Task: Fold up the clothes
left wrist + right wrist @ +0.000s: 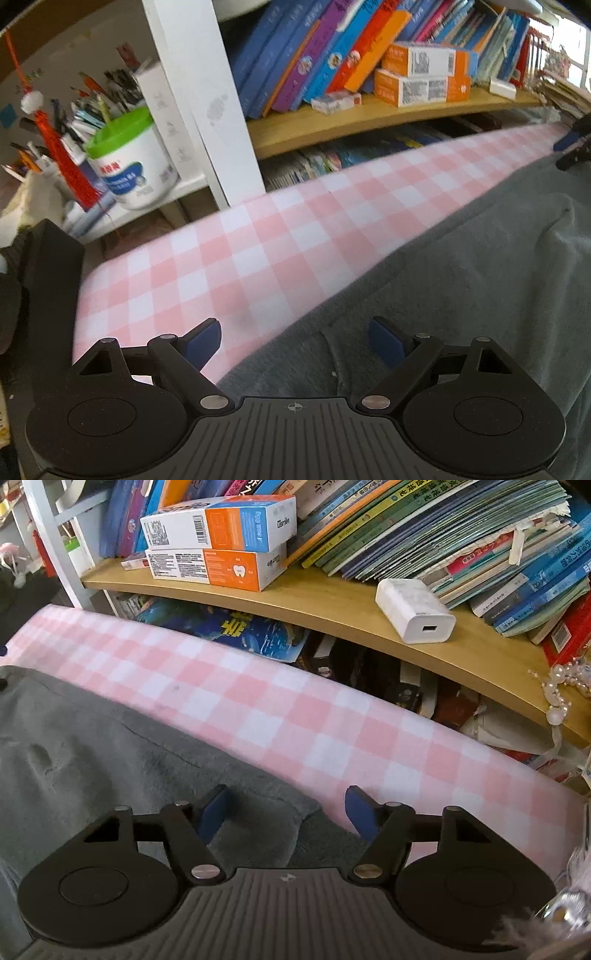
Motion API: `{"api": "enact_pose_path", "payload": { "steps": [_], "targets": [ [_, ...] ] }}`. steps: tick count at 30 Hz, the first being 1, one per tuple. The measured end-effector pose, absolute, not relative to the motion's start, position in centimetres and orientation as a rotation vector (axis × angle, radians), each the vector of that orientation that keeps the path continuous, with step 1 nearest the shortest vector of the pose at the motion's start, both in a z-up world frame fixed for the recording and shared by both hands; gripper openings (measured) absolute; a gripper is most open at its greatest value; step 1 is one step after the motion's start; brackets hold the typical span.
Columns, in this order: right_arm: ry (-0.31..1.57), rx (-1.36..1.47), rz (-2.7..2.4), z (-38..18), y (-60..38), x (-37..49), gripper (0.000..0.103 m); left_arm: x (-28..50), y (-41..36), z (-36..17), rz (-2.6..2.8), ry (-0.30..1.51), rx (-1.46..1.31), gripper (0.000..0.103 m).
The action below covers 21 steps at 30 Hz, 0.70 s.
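A grey fleece garment (461, 280) lies flat on a pink and white checked table cover (258, 251). My left gripper (295, 341) hangs open over the garment's left far edge, with one blue pad above the checked cover and the other above grey cloth. In the right wrist view the same garment (92, 746) fills the lower left. Its far right corner (288, 812) lies between the blue pads of my right gripper (288, 808). The jaws stand apart with a gap on both sides of the cloth. The right gripper also shows as a dark shape (572, 147) at the left wrist view's right edge.
Behind the table's far edge stands a wooden shelf (332, 594) with leaning books, two orange and white boxes (221, 550) and a white charger (413, 609). To the left are a white shelf post (207, 110), a green-lidded tub (129, 162) and a red tassel (62, 158).
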State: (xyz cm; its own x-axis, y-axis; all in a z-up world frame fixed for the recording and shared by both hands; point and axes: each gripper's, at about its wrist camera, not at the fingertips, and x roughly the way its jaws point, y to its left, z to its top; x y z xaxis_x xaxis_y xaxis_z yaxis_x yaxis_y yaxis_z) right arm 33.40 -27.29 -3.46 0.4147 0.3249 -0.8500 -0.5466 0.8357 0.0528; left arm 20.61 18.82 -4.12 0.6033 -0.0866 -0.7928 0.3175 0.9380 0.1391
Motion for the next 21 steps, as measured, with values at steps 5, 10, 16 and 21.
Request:
{"api": "enact_pose_path", "payload": {
  "steps": [5,10,16,21],
  "targets": [
    [0.987,-0.244,0.558,-3.6,-27.3,33.2,0.064,21.3,19.0,-4.5,-0.249,0.9,0.235,0.09],
    [0.981,-0.233,0.564,-3.4,-27.2,32.8,0.042,21.4,19.4,-4.4,-0.285,0.932,0.158,0.065],
    [0.978,-0.242,0.562,-2.7,-26.8,31.6,0.014,20.2,18.1,-3.3,-0.329,0.942,0.218,0.012],
    [0.851,-0.242,0.522,0.2,-27.0,28.7,0.013,17.4,17.8,-1.0,-0.284,0.84,0.241,0.01]
  ]
}}
